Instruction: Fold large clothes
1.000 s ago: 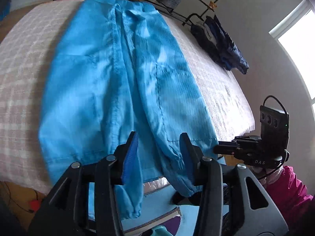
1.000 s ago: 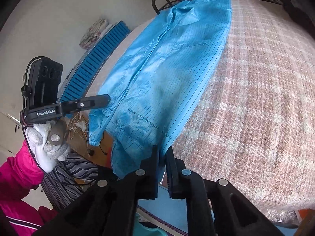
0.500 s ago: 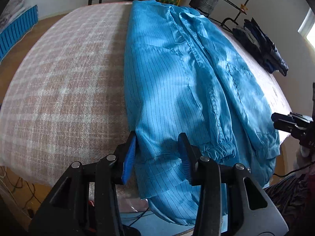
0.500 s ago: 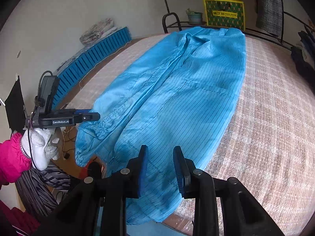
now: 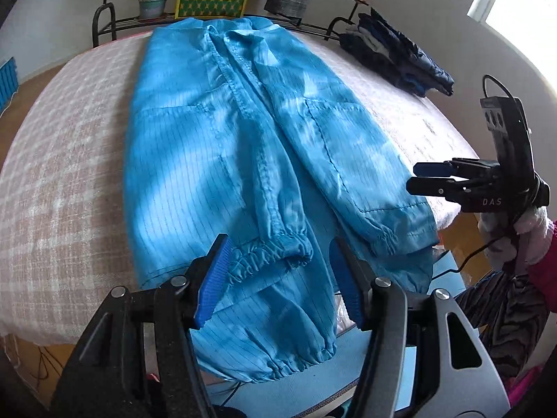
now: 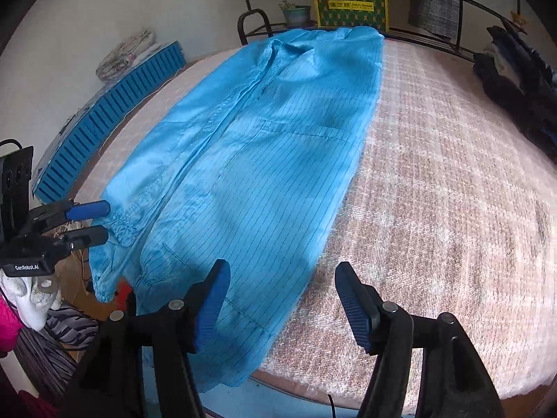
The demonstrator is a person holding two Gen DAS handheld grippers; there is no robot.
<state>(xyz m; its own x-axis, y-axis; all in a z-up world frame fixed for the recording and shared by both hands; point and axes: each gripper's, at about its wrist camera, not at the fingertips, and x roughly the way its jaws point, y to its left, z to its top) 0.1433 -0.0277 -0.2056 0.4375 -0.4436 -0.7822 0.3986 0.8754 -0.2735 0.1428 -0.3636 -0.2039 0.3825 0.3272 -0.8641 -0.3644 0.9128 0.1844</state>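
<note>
A bright blue coat (image 5: 222, 160) of thin, shiny cloth with fine dark pinstripes lies stretched lengthwise on a bed (image 5: 62, 188) covered in a pink and white checked blanket; its collar end reaches the far edge by the black metal rail (image 5: 104, 21), its hem hangs over the near edge; both sleeves are laid along the front, their gathered elastic cuffs near the hem; a stitched placket runs down the middle, with patch pockets on either side; the cloth is softly creased. The left claw (image 5: 278, 278) is opening, its blue pads astride one sleeve cuff without pressing it. The right claw (image 6: 282, 299) is opening too, above the coat's near corner, nothing pinched between its pads. A dark heap of clothes (image 5: 397, 59) sits on the bed's far right corner.
</note>
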